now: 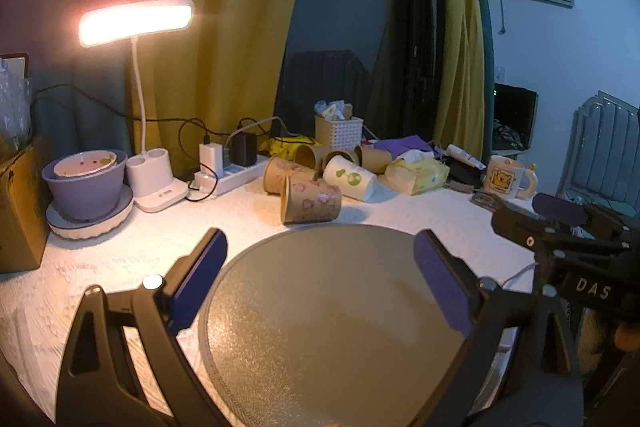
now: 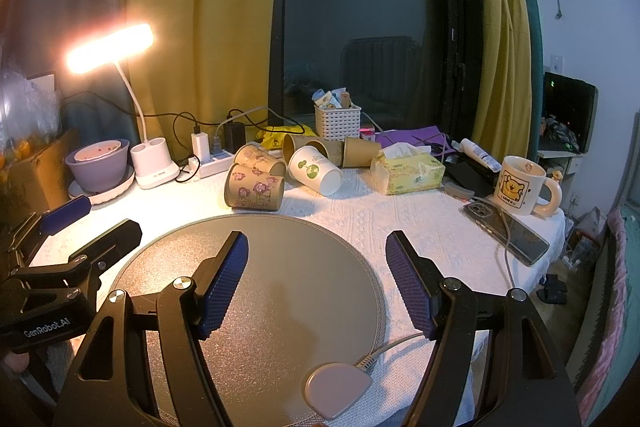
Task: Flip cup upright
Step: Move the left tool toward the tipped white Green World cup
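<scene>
Both your tools are spread wide and holding nothing: the left tool (image 1: 320, 279) and the right tool (image 2: 316, 279) each hang over the round grey mat (image 2: 280, 267) on the surface (image 2: 400, 227). Your target, the flowered paper cup (image 2: 254, 189), lies on its side just beyond the mat's far edge, touching a second flowered cup (image 2: 260, 159) behind it. Beside them, farther from the lamp (image 2: 110, 47), a white cup (image 2: 316, 171) also lies tipped over.
</scene>
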Demonstrator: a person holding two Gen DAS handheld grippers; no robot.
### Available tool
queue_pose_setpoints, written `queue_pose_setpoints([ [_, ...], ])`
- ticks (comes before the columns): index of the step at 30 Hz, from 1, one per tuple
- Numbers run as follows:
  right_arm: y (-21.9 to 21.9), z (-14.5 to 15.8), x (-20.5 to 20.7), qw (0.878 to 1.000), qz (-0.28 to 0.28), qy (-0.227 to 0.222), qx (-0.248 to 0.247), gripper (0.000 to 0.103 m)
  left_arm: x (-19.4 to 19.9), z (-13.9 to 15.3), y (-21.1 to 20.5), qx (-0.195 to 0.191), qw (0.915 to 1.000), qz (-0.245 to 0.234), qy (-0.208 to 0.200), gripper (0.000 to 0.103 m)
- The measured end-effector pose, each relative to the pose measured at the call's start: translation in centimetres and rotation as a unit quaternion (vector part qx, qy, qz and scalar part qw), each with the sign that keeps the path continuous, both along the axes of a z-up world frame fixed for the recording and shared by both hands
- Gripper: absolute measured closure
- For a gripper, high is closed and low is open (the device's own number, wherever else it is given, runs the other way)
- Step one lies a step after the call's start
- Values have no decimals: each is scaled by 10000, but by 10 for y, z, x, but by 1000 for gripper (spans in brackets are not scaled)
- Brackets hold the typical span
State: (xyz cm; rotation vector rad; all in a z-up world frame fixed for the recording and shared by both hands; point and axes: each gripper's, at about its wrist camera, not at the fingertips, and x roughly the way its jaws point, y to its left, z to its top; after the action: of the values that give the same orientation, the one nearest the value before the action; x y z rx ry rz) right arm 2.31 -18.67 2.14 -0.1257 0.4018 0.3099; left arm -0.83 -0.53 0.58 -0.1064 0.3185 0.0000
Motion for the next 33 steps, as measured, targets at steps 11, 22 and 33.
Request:
queue_pose_setpoints([
  [11, -22, 4, 29, 9998, 195, 1, 11, 29, 19, -1, -14, 239, 9994, 71, 237, 8],
  [22, -49, -8, 119, 9982, 181, 557, 105, 29, 108, 6, -44, 145, 9932, -55, 1154, 8],
  [33, -74, -10, 208, 9961, 170, 852, 159, 29, 210, 12, -64, 27, 9862, -95, 1655, 8],
])
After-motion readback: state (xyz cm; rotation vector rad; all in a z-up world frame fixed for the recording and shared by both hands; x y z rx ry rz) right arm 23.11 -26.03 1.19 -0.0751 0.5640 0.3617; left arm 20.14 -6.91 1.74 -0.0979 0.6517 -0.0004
